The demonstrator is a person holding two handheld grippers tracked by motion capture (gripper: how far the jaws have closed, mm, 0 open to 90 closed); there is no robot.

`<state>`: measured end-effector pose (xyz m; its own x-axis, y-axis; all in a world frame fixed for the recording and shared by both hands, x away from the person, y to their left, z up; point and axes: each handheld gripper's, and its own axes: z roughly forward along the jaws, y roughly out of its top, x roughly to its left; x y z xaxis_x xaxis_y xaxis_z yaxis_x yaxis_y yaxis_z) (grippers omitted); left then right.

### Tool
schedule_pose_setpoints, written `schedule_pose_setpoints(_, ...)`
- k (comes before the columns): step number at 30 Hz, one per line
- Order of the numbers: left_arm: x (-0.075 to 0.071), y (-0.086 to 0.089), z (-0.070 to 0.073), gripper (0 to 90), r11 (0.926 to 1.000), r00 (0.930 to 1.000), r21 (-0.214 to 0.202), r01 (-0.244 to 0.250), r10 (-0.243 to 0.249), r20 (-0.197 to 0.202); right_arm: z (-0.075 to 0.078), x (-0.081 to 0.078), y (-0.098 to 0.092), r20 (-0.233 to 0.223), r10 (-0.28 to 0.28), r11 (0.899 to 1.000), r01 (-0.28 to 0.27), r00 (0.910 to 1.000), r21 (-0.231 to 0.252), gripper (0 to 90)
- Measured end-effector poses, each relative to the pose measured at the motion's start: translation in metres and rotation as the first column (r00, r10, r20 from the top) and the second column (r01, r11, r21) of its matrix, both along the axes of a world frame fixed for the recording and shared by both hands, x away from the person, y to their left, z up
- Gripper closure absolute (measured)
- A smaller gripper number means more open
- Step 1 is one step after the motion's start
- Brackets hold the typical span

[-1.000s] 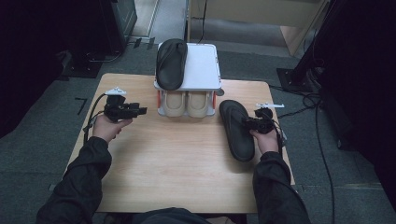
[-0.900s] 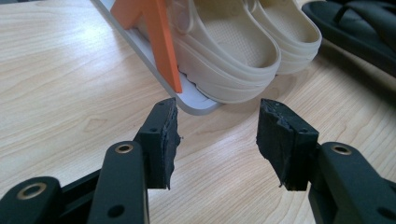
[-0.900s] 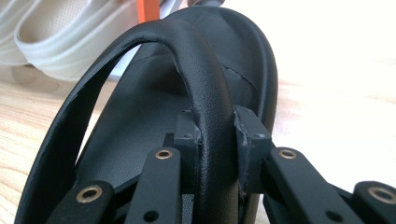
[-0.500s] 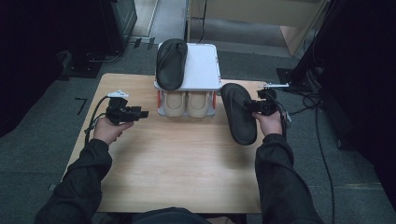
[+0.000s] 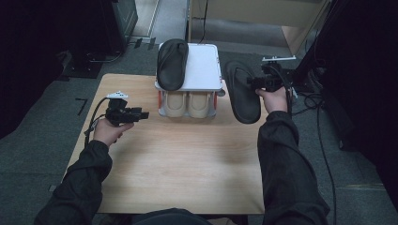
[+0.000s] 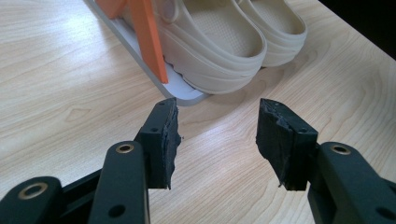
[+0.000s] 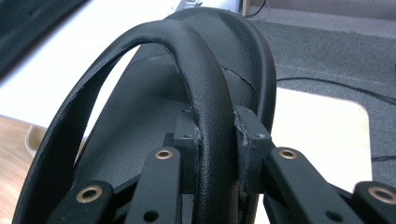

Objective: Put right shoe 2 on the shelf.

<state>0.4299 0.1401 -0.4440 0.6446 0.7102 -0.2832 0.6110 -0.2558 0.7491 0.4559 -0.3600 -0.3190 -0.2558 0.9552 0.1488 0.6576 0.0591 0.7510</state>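
Just left of our right hand-held gripper (image 5: 253, 84) in the high view hangs the black sandal (image 5: 242, 91) that it carries, lifted off the wooden surface (image 5: 187, 159) and lying beside the right edge of the white shoe rack (image 5: 204, 65). A second black sandal (image 5: 172, 63) rests on the left half of the rack's top, well left of that gripper, and a pair of beige clogs (image 5: 188, 104) sits on the rack's lower level, below the top shelf. Our left hand-held gripper (image 5: 143, 114) hovers over the left part of the surface, pointing toward the rack, with the clogs just beyond its tips and nothing between them. In the left gripper view, the left hand-held gripper (image 6: 217, 135) has its jaws spread wide over bare wood; ahead of them stand the beige clogs (image 6: 224, 42) on the rack's pale base (image 6: 140, 51), with an orange upright (image 6: 147, 37) of the rack just beyond the left jaw. In the right gripper view, the right hand-held gripper (image 7: 217, 140) is pinching the arched strap of the black sandal (image 7: 140, 121), a pad pressed to each side of it, and the sole fills the space ahead and to the left, with the white top of the rack (image 7: 70, 51) beyond.
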Motion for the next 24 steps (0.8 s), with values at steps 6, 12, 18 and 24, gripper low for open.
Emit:
schedule_pose_setpoints(6,-0.001,-0.001,-0.001,48.9,0.9998,0.9999,-0.016,0.011,-0.011,-0.008,0.021,0.018,0.015,-0.004,0.008,1.0,-0.008,1.0,-0.018,73.9)
schedule_pose_setpoints(12,-0.003,-0.004,0.0,49.0,0.9997,0.9998,-0.009,0.021,-0.021,0.001,0.026,0.038,0.036,-0.006,0.021,1.0,-0.021,0.9998,-0.015,73.9)
schedule_pose_setpoints(18,-0.003,-0.005,0.0,49.0,0.9997,0.9997,-0.005,0.023,-0.023,0.01,0.021,0.061,0.065,-0.01,0.042,0.999,-0.042,0.9991,-0.025,73.8)
schedule_pose_setpoints(24,-0.003,-0.006,-0.001,49.3,0.9994,0.9993,-0.008,0.034,-0.034,0.015,0.016,0.082,0.085,-0.014,0.03,0.999,-0.03,0.9994,-0.034,73.7)
